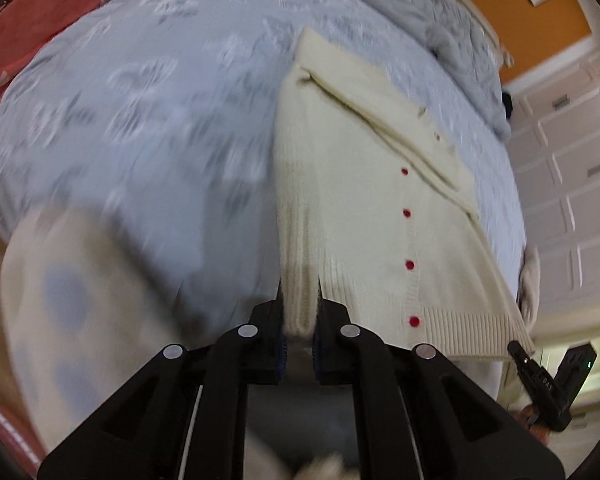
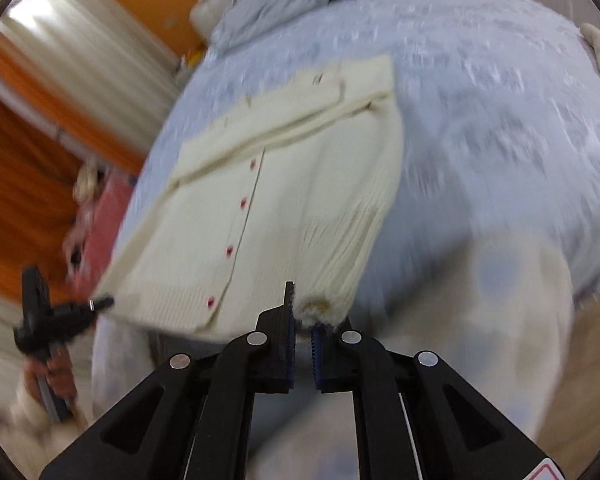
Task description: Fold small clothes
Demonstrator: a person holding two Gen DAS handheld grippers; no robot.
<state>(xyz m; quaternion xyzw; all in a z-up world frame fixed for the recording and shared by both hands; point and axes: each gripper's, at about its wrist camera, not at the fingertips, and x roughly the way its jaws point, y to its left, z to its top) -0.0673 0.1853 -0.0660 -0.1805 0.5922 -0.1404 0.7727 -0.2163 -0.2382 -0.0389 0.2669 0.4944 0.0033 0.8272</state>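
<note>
Now the cream cardigan (image 1: 380, 200) lies on the blue bedspread (image 1: 140, 120), long axis running straight away from both grippers, left gripper (image 1: 300, 320) and right gripper (image 2: 302, 320) each clamping a near hem corner.

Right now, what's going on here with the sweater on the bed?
A person is folding a cream cardigan with red buttons on a pale blue bedspread. The left gripper is shut on one bottom corner, and the right gripper is shut on the opposite one. A sleeve is already folded across the front, and the hem looks lifted off the bed.
</note>
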